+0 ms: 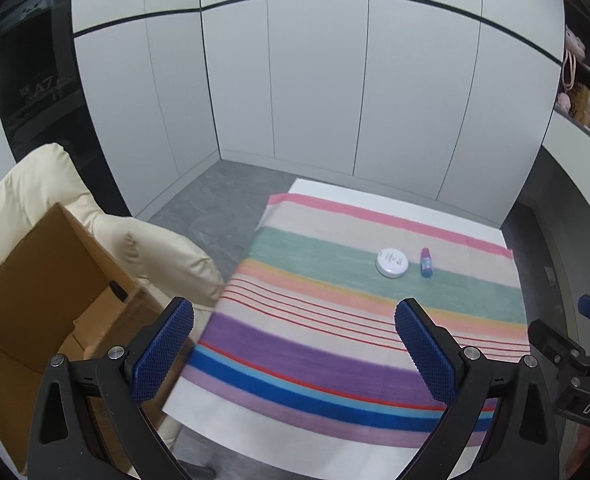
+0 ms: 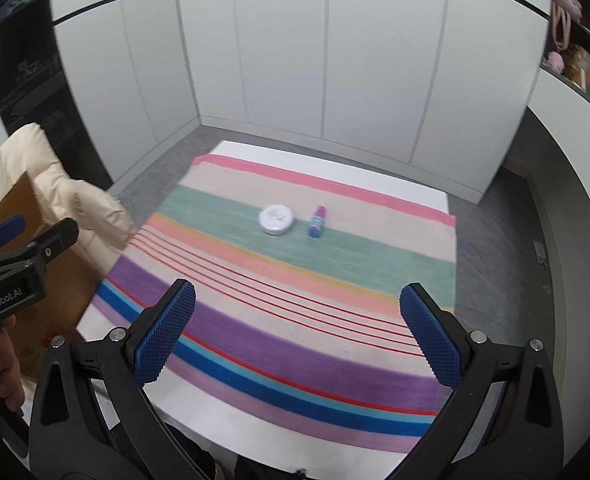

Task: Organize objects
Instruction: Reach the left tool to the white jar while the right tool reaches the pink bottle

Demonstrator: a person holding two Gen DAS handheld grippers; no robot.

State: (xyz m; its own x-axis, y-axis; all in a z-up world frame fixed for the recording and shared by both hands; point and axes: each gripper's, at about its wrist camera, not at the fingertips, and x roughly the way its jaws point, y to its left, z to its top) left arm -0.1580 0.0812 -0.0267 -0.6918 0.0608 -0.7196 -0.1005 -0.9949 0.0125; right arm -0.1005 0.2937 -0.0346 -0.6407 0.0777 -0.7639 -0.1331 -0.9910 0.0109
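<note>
Two items left on the striped cloth [image 1: 335,320]: white round tin [image 1: 391,263] and small purple-blue bottle [image 1: 426,263], lying just beside each other, well ahead of both tongs. Left gripper [image 1: 294,354] and right gripper [image 2: 298,334] both spread wide, nothing held. Cardboard box [image 1: 47,292] sits to the left of the left gripper, on a cream cushion [image 1: 27,184], presumably the drop target. Risks: tin is low and flat, pads may slide over its lid; bottle lies on its side and could roll if nudged; a low approach could snag and drag the cloth.
</note>
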